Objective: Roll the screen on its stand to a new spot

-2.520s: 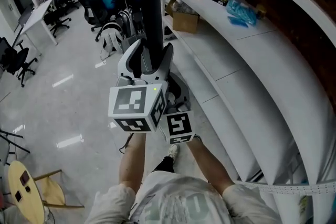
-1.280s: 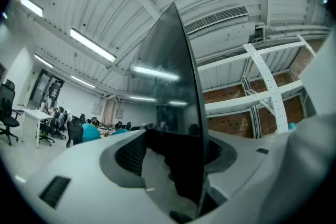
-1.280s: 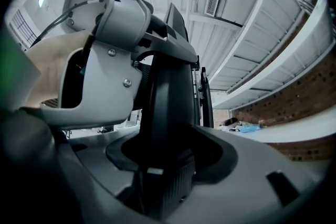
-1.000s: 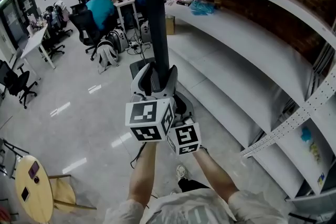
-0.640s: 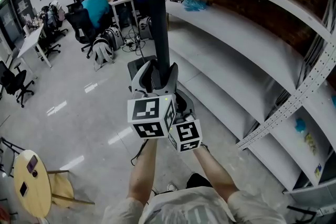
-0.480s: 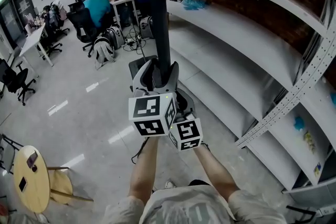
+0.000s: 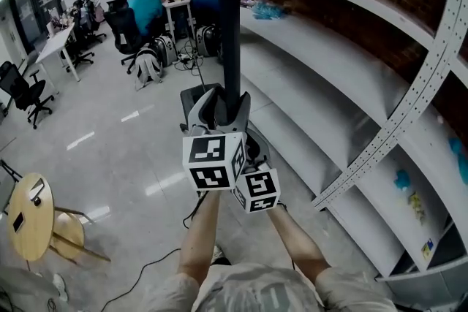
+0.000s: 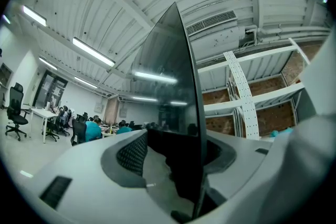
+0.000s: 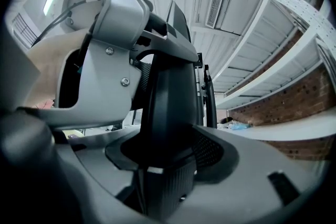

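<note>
Post (image 7: 228,25): upright straight ahead of us, between the jaws of both our grippers.
Left gripper (image 7: 219,96): on the post, above our right gripper (image 9: 168,160).
Shelves (image 7: 344,62): along our right, running away past the post.
Desks (image 7: 55,44): far left and beyond the post, with seated people (image 7: 146,7) and office chairs (image 7: 22,84) around them.
Bags (image 7: 148,65): on the floor beside those people.
Round table (image 7: 29,215): low at our left, a chair (image 7: 69,230) just beside it.
Cable (image 7: 142,274): on the floor near our feet.

The left gripper (image 7: 219,97) is matt grey plastic, the post (image 7: 228,11) between its jaws glossy black, the floor (image 7: 110,150) to its left polished and pale, the shelving (image 7: 314,55) to its right white-painted perforated metal.
</note>
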